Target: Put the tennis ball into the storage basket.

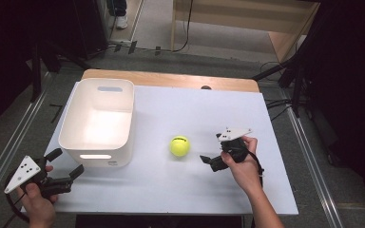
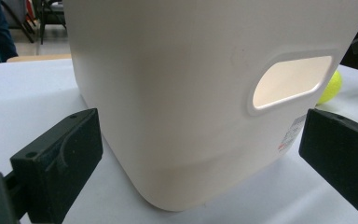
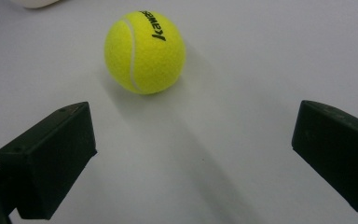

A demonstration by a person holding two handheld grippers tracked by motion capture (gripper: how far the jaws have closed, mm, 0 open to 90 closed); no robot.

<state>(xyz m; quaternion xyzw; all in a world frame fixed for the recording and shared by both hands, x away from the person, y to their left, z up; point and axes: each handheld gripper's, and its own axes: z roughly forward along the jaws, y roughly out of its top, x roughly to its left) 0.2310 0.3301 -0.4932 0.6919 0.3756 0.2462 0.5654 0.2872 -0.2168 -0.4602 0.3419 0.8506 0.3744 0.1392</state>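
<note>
Quick count of what's sitting on the white worktop (image 1: 180, 185): one yellow tennis ball (image 1: 180, 146), one white plastic bin (image 1: 98, 121), and two hand-held grippers, one in each of the person's hands. That's it for the tabletop.

The ball is lying roughly mid-worktop, just right of the bin and not touching it. It's got black lettering on it, readable in the right gripper view (image 3: 144, 51).

The right hand-held gripper (image 1: 208, 159) is pointing left at the ball from close by, with its jaws spread wide and nothing between them. In its own view the ball is sitting just beyond the jaw tips, a bit left of centre, clear of both.

The left hand-held gripper (image 1: 66, 166) is hanging at the near left corner, jaws also spread wide and empty, facing the bin's near wall. Its view is showing that wall up close (image 2: 177, 116), with one handle cutout and a small label low on the right.
</note>
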